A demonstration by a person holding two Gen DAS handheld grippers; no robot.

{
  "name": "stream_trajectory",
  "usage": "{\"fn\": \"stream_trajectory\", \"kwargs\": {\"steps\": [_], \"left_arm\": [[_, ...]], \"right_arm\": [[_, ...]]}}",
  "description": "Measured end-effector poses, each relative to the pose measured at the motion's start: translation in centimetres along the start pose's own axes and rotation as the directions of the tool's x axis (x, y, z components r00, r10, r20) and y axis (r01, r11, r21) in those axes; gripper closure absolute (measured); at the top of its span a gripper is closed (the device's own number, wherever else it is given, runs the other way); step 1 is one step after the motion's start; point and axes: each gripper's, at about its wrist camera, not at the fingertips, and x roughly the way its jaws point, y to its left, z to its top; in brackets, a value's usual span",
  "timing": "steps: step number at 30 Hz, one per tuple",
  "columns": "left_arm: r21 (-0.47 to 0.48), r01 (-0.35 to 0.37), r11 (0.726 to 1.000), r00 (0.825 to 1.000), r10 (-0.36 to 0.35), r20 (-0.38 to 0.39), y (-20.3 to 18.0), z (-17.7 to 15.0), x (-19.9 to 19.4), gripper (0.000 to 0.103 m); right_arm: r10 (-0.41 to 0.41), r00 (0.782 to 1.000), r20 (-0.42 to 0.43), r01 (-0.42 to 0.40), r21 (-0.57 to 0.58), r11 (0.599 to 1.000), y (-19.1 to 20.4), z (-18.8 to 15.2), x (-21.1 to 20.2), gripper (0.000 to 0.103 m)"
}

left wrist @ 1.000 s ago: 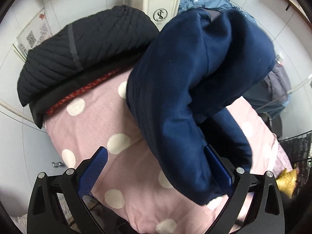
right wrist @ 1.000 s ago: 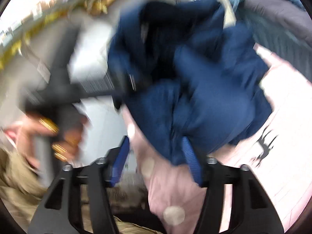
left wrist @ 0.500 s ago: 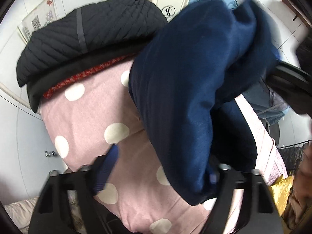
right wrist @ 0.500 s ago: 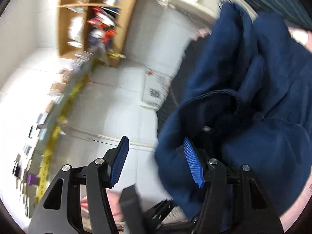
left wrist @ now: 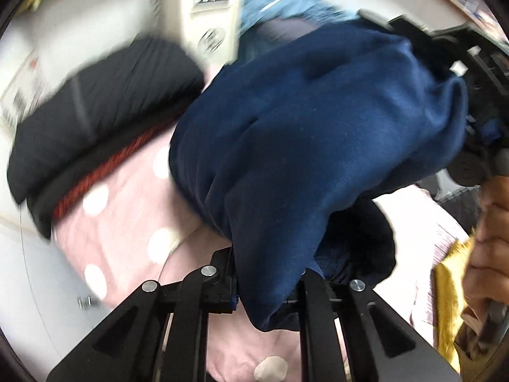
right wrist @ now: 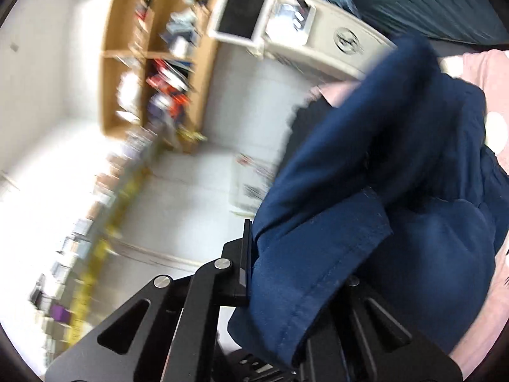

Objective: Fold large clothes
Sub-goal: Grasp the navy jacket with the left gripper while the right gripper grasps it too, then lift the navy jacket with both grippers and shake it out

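Holding the navy garment (left wrist: 302, 146) up off the bed, both grippers have their jaws closed tight on bunched cloth: the left gripper (left wrist: 267, 283) pinches a thick wad near one edge, and the right gripper (right wrist: 286, 270) clamps a hemmed edge of the same garment (right wrist: 381, 197). Most of the cloth hangs crumpled between them above the pink dotted blanket (left wrist: 127, 222), with its lower folds seemingly brushing that blanket.

The likely trouble is that each grip holds several layers rather than a clean corner, so spreading the grippers apart may leave the garment twisted or doubled, and the fold would come out lopsided. A thick wad can also slide out of closed jaws under the garment's own weight. The black quilted jacket (left wrist: 95, 105) lies close by on the bed; a swinging sleeve could drag over it or catch on it.
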Motion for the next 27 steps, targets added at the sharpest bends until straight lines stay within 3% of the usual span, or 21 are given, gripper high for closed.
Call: {"fn": "stream_trajectory", "kwargs": {"steps": [2,4,7,10,13,14,18,21,23,24,25,26,27], "left_arm": [[0.091,0.007,0.996,0.997,-0.015,0.079,-2.0,0.2,-3.3,0.092],[0.163,0.050,0.985,0.987,-0.074,0.143,-3.1,0.7,-7.6,0.092],[0.255,0.060,0.965,0.959,-0.127,0.253,-3.8,1.3,-14.4,0.093],[0.399,0.015,0.917,0.890,-0.194,0.413,-5.1,1.0,-22.9,0.094],[0.487,-0.042,0.872,0.831,-0.240,0.501,-7.1,0.1,-28.5,0.094],[0.513,-0.058,0.856,0.803,-0.265,0.533,-7.7,-0.2,-30.8,0.094],[0.580,-0.074,0.812,0.719,-0.360,0.595,-8.6,-0.8,-37.2,0.094],[0.636,-0.051,0.770,0.673,-0.444,0.592,-9.2,0.3,-40.5,0.094],[0.652,-0.056,0.757,0.657,-0.463,0.595,-10.7,1.3,-41.3,0.094],[0.654,-0.053,0.754,0.658,-0.466,0.591,-11.2,1.8,-41.1,0.094],[0.655,-0.045,0.754,0.669,-0.464,0.581,-12.1,3.0,-40.2,0.094],[0.654,-0.034,0.756,0.683,-0.460,0.567,-12.6,4.1,-39.2,0.094],[0.652,0.001,0.758,0.718,-0.454,0.527,-13.7,6.2,-36.9,0.093]], "right_arm": [[0.044,0.998,0.048,-0.041,-0.068,0.997,3.1,-0.4,-3.1,0.098],[0.102,0.991,0.091,-0.086,-0.161,0.983,7.7,-1.2,-7.2,0.097],[0.157,0.980,0.120,-0.111,-0.323,0.940,15.6,-3.2,-10.9,0.098],[0.238,0.960,0.150,-0.134,-0.500,0.855,22.6,-6.1,-16.7,0.098],[0.284,0.946,0.155,-0.129,-0.624,0.770,28.8,-8.2,-20.4,0.098],[0.296,0.943,0.150,-0.125,-0.665,0.736,30.8,-9.4,-21.8,0.098],[0.319,0.940,0.120,-0.116,-0.768,0.630,36.5,-12.5,-25.8,0.098],[0.342,0.932,0.117,-0.106,-0.816,0.568,39.5,-12.9,-28.2,0.098],[0.356,0.923,0.147,-0.107,-0.791,0.603,39.5,-11.1,-29.3,0.099],[0.354,0.921,0.164,-0.104,-0.771,0.628,38.8,-9.9,-29.3,0.099],[0.331,0.922,0.203,-0.068,-0.755,0.652,37.9,-8.5,-29.1,0.099],[0.269,0.919,0.287,0.030,-0.731,0.681,36.6,-7.0,-29.2,0.099],[0.217,0.913,0.344,0.094,-0.698,0.710,34.6,-5.2,-28.6,0.098]]}}
